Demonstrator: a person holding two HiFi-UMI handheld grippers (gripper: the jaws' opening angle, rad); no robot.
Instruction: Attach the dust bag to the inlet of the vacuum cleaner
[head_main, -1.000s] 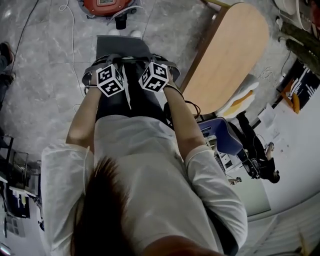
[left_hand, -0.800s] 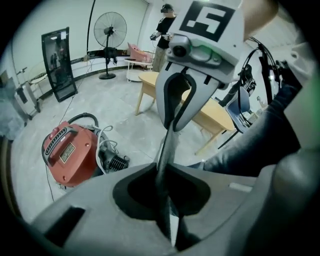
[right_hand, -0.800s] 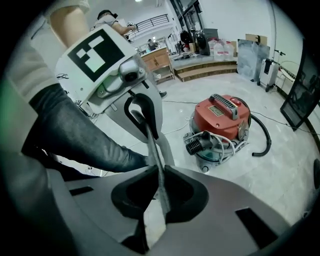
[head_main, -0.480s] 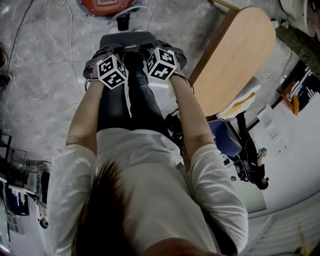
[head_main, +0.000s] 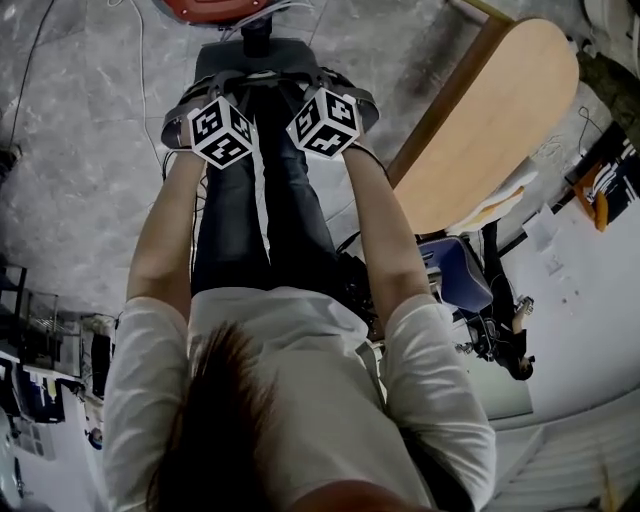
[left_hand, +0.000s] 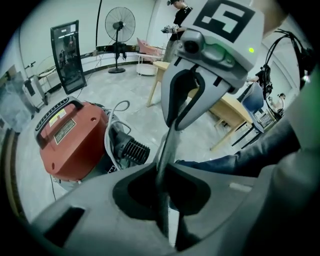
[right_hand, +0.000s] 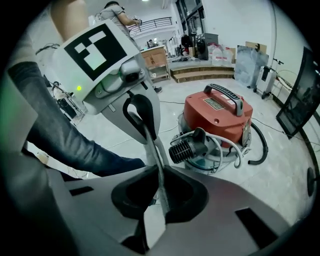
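The grey dust bag (head_main: 262, 58) hangs flat between my two grippers, just short of the red vacuum cleaner (head_main: 215, 8) on the floor. My left gripper (head_main: 215, 100) is shut on the bag's left edge and my right gripper (head_main: 328, 95) on its right edge. In the left gripper view the bag is a thin grey sheet (left_hand: 166, 152) seen edge-on, with the vacuum (left_hand: 70, 137) and its black ribbed inlet (left_hand: 131, 149) to the left. In the right gripper view the sheet (right_hand: 157, 160) runs up to the left gripper (right_hand: 142, 120); the inlet (right_hand: 186, 147) faces me.
A wooden table (head_main: 490, 130) stands on the right, with a blue chair (head_main: 455, 275) beside it. The person's jeans-clad legs (head_main: 265, 210) are below the grippers. A black hose (right_hand: 257, 145) curls round the vacuum. A standing fan (left_hand: 119, 30) is far back.
Both grippers and the bag have moved down and forward toward the vacuum, which has slid to the head view's top edge. The grips look unchanged.
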